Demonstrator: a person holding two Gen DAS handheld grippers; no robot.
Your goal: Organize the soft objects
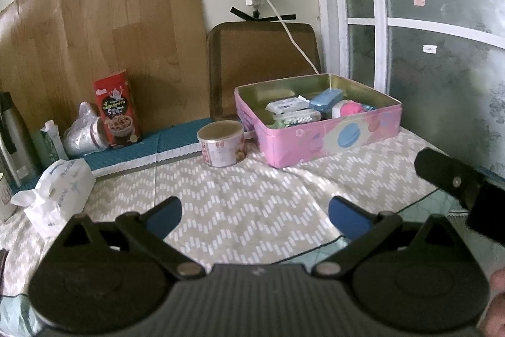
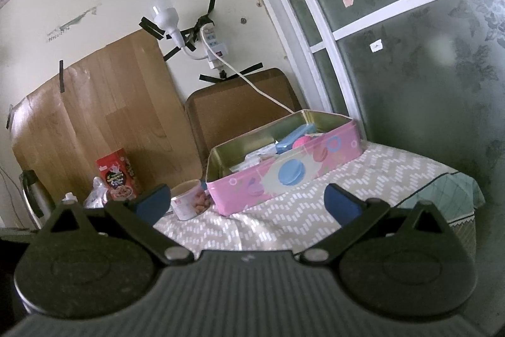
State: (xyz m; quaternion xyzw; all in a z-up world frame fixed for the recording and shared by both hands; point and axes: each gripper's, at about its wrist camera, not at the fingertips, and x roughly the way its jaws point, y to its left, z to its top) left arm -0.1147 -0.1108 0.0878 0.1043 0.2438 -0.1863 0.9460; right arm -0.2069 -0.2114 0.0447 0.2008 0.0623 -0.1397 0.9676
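A pink tin box (image 1: 334,136) stands at the back right of the table, also in the right wrist view (image 2: 284,176). It holds a white wipes pack (image 1: 285,105), a blue case (image 1: 326,100), a pink ball (image 1: 348,109) and other small items. My left gripper (image 1: 254,215) is open and empty above the patterned cloth (image 1: 240,198), in front of the box. My right gripper (image 2: 247,204) is open and empty, held back from the box. Part of the right gripper shows in the left wrist view (image 1: 454,179).
A round can (image 1: 221,142) stands left of the box. A red cereal box (image 1: 116,109), a plastic bag (image 1: 80,130), a tissue pack (image 1: 60,195) and a flask (image 1: 12,141) sit at the left. A cable (image 1: 293,40) hangs from the wall socket.
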